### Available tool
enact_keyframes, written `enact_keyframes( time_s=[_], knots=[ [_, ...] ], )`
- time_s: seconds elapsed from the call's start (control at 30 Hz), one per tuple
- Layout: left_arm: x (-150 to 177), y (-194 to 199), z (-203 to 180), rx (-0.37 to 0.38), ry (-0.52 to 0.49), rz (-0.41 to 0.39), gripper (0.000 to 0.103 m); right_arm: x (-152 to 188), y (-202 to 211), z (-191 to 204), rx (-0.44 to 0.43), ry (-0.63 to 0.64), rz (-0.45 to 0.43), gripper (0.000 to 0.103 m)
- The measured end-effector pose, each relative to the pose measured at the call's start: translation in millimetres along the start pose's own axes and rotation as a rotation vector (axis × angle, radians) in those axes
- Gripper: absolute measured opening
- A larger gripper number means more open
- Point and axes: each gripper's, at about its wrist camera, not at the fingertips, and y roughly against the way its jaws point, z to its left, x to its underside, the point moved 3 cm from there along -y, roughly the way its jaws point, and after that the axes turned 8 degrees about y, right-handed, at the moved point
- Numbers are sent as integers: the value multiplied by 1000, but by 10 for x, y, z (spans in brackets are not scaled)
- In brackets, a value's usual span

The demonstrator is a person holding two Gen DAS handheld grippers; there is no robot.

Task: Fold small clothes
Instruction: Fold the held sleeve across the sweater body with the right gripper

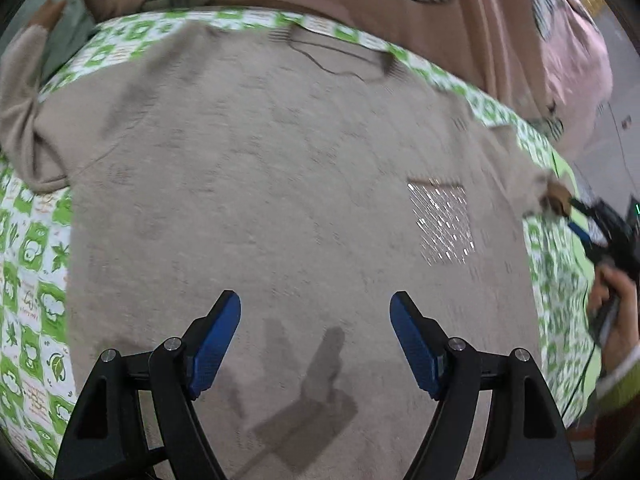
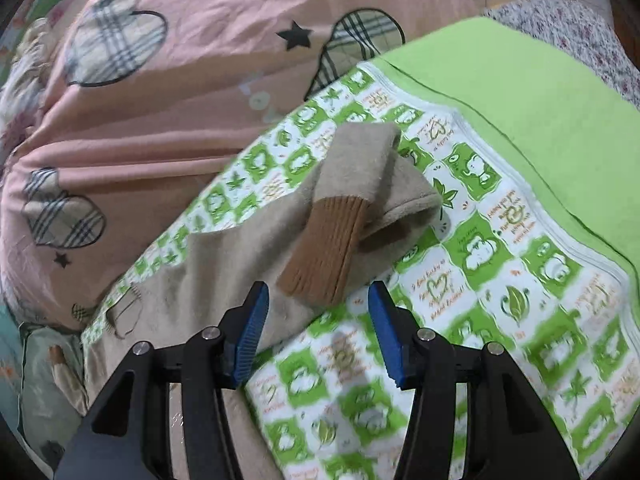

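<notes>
A beige knit sweater (image 1: 280,184) lies spread flat on a green-and-white patterned cloth (image 1: 36,280). It has a shiny sequin patch (image 1: 442,222) on its chest. My left gripper (image 1: 315,312) is open and empty, hovering over the sweater's lower body. In the right wrist view, the sweater's sleeve (image 2: 360,184) lies folded over, its brown ribbed cuff (image 2: 324,248) pointing at me. My right gripper (image 2: 318,300) is open, just short of the cuff. The right gripper also shows in the left wrist view (image 1: 576,212) at the sleeve end.
A pink blanket with plaid hearts (image 2: 180,92) lies behind the cloth. A plain lime-green section (image 2: 540,128) of the cloth lies to the right. A floral fabric (image 2: 568,28) sits at the far right. The other sleeve (image 1: 24,92) trails off the left.
</notes>
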Motion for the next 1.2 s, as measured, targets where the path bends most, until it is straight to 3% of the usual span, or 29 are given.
enact_keyframes(
  time_s=[0.07, 0.23, 0.47, 0.6, 0.77, 0.9, 1.0, 1.2],
  knots=[
    [3, -5, -53, -7, -17, 2, 78, -58, -58, 3, -9, -2, 10, 6],
    [-42, 21, -21, 19, 10, -4, 78, -96, 240, 604, -94, 181, -16, 5],
    [-35, 171, 129, 52, 27, -22, 78, 368, 451, 2102, -391, 407, 134, 5],
    [0, 314, 294, 62, 37, -35, 78, 728, 308, 2950, -564, 470, 234, 6],
    [78, 446, 575, 45, 76, -42, 79, 1239, -217, 3781, -681, 508, 388, 6],
    [119, 481, 799, 25, 132, -43, 79, 1615, -708, 4121, -682, 524, 500, 6],
    [117, 473, 969, 17, 180, -39, 79, 1842, -952, 4284, -692, 531, 531, 6],
    [-97, 365, 1056, 15, 197, -43, 79, 1880, -1140, 4125, -687, 468, 589, 10]
  ],
)
